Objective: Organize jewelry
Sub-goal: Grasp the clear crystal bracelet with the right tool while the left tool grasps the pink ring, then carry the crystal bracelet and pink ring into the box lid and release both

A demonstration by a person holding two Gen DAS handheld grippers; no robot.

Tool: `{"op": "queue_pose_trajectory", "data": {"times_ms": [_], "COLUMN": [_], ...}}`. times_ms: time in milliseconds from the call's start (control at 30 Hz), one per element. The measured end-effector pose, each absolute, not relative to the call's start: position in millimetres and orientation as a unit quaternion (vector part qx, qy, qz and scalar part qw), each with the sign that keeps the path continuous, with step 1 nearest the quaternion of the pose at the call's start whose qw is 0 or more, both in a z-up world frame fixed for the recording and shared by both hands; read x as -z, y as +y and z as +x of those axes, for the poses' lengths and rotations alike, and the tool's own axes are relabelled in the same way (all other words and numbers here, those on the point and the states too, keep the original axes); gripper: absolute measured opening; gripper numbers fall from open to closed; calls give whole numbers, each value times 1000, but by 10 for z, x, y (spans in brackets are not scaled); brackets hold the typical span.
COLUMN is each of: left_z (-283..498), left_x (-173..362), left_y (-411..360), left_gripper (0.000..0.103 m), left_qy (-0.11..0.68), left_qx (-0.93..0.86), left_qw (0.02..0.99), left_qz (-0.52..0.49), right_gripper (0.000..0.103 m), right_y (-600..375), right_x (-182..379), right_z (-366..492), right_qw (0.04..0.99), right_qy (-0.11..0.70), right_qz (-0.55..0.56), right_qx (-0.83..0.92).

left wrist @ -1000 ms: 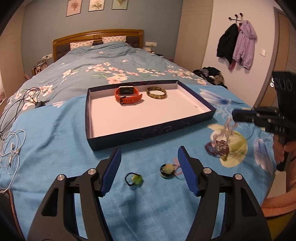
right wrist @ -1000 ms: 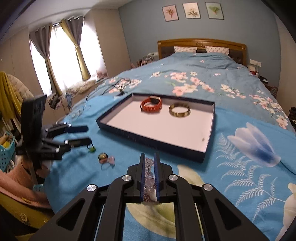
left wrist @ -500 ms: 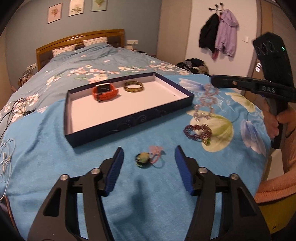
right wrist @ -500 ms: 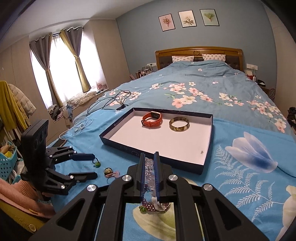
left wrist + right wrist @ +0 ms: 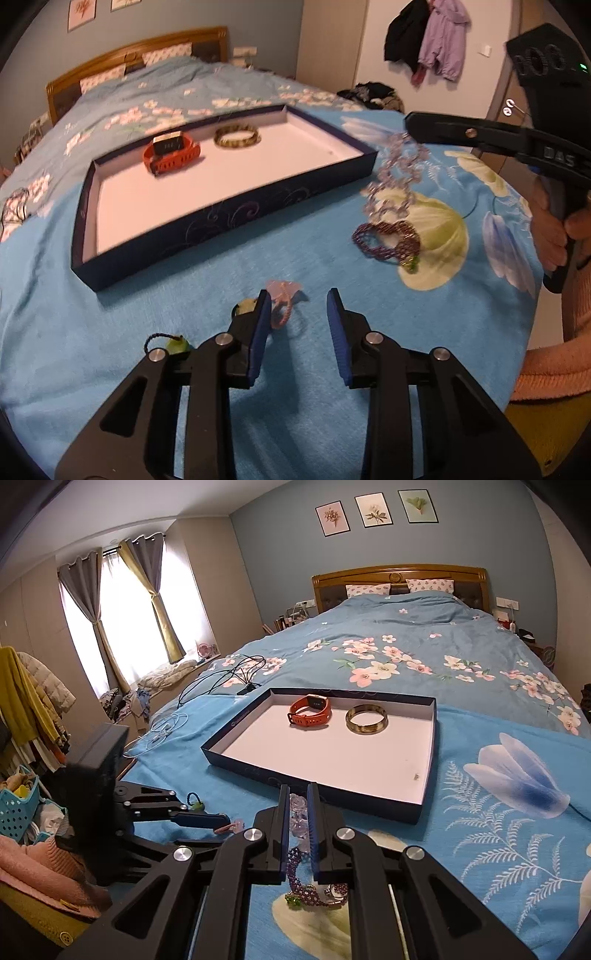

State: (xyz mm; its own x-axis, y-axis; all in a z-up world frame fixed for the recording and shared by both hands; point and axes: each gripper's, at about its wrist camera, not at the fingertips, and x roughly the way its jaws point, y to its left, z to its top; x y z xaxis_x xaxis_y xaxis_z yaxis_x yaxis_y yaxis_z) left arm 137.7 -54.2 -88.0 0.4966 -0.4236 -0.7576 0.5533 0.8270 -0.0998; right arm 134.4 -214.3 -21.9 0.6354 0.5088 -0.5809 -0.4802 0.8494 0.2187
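Right gripper (image 5: 298,821) clamps the clear necklace (image 5: 397,173), dangling vertically beside the tray's (image 5: 236,218) near-right corner, tray ahead-left; left gripper (image 5: 297,325) gapes, empty, low over the pink ring (image 5: 282,295), so right's nearer.

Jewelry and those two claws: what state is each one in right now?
Left claw: open, low over the pink ring.
Right claw: shut on clear bead necklace, which dangles.
Purple bracelet: lying on the blanket.
Orange watch, gold bangle: inside tray.
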Motion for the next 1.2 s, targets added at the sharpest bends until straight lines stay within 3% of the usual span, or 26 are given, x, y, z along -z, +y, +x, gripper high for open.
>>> {"op": "queue_pose_trajectory", "data": {"times_ms": [67, 167, 233, 333, 1200], "left_z": [1401, 1437, 1468, 1497, 1661], "left_x": [880, 892, 905, 915, 354], "left_y": [-526, -520, -520, -500, -320], "left_gripper": [29, 21, 9, 4, 3], "left_qy": [413, 415, 421, 425, 363], "left_qx": [282, 276, 274, 268, 261], "left_qw": [862, 863, 861, 861, 894], "left_qz": [77, 79, 78, 73, 33], "right_gripper": [8, 8, 8, 8, 8], "right_y": [-2141, -2135, -2132, -2133, -2080], "right_x": [225, 235, 239, 241, -22], "right_z": [1355, 1362, 1369, 1371, 1591], "right_qw": [903, 903, 903, 903, 915], "right_qy": [329, 330, 330, 329, 293], "right_qz": [22, 23, 25, 25, 24], "right_qx": [-274, -274, -275, -276, -277]}}
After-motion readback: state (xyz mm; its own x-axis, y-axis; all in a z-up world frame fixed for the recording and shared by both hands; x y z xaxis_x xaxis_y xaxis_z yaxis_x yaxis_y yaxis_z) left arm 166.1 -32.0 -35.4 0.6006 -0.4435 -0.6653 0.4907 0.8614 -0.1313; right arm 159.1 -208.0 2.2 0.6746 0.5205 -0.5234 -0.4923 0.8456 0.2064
